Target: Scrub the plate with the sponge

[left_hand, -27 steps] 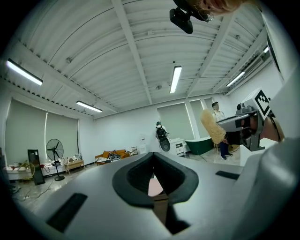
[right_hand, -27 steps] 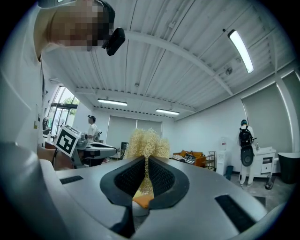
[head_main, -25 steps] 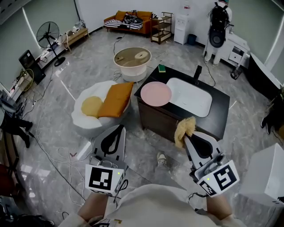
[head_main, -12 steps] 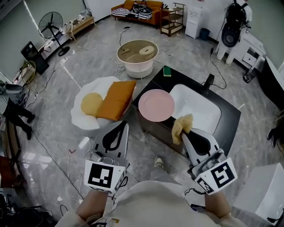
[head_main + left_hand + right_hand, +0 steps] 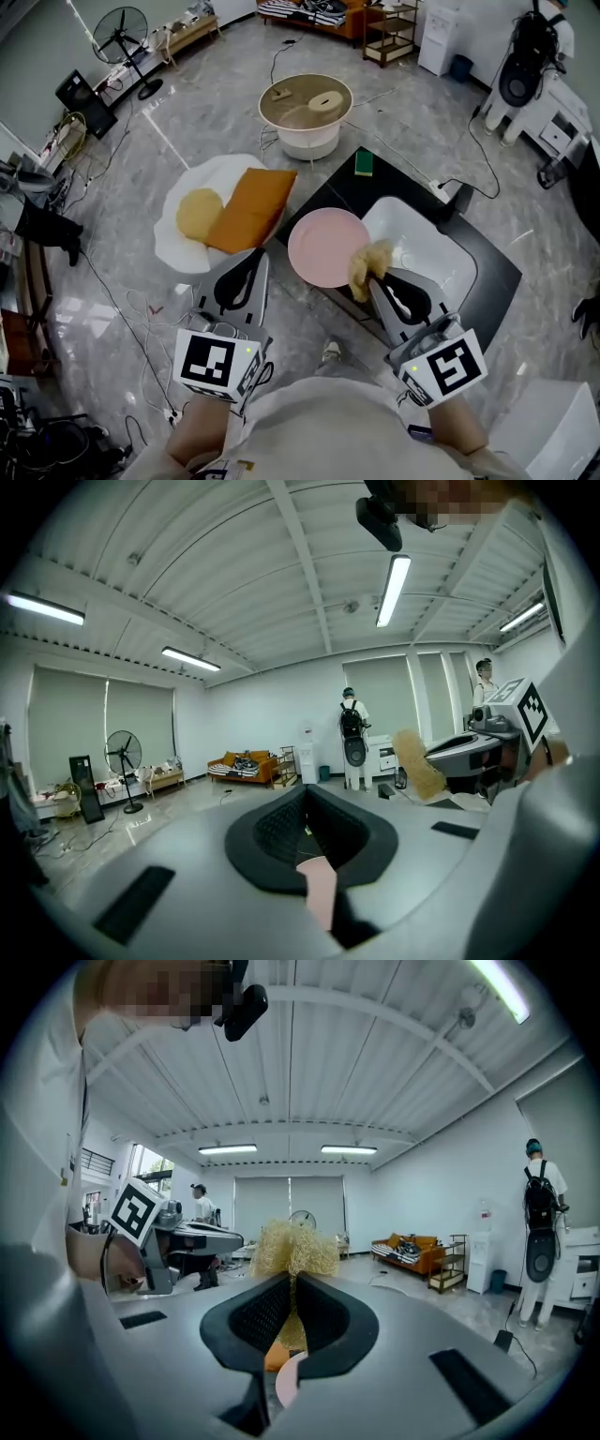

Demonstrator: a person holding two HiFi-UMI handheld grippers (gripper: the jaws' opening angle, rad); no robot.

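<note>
A round pink plate (image 5: 323, 246) lies on the near-left corner of a dark counter (image 5: 349, 195), beside a white sink (image 5: 431, 261). My right gripper (image 5: 374, 277) is shut on a frayed yellow sponge (image 5: 367, 263), which hangs in the air and overlaps the plate's right edge in the head view. The right gripper view shows the sponge (image 5: 292, 1247) sticking out above the closed jaws of the right gripper (image 5: 289, 1314). My left gripper (image 5: 247, 269) is held left of the counter over the floor, shut and empty. In the left gripper view the left gripper (image 5: 307, 829) has nothing between its jaws.
A green sponge (image 5: 364, 164) sits at the counter's far corner. A white beanbag (image 5: 208, 187) with an orange cushion (image 5: 253, 208) lies left of the counter, and a round white table (image 5: 305, 111) stands behind. Cables cross the floor. A person with a backpack (image 5: 527, 52) stands far right.
The view has come closer to the counter, so the plate and sink sit nearer. My right gripper, still carrying the sponge, now reaches the plate's right edge. The left gripper stays shut.
</note>
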